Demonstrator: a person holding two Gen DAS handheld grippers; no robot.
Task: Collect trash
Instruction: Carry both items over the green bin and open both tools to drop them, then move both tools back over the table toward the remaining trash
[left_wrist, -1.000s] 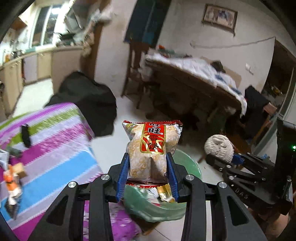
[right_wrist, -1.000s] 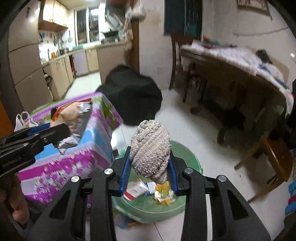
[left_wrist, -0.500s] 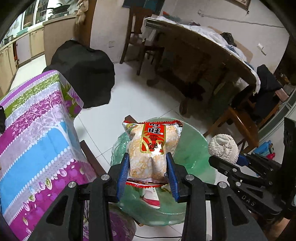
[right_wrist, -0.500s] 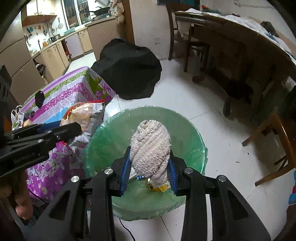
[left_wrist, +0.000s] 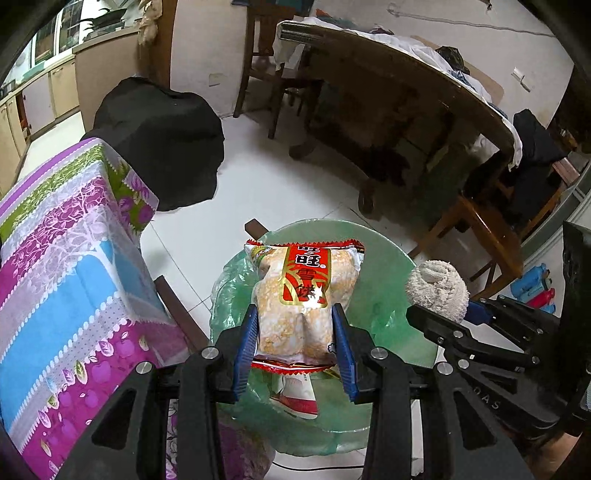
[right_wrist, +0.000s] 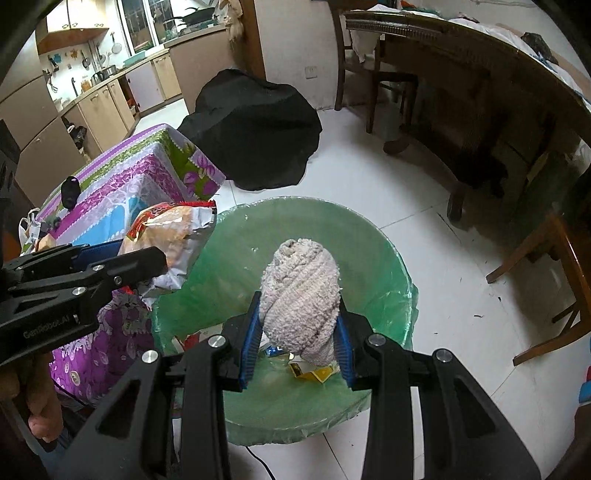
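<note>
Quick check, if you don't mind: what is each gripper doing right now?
Left gripper: closed on the snack bag, above the green bin.
Right gripper: closed on the rolled cloth, above the same bin.

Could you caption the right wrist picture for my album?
Right tool holds a rolled cloth over the green-lined bin.

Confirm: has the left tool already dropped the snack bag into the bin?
No, the left tool is shut on the snack bag, holding it above the bin.
</note>
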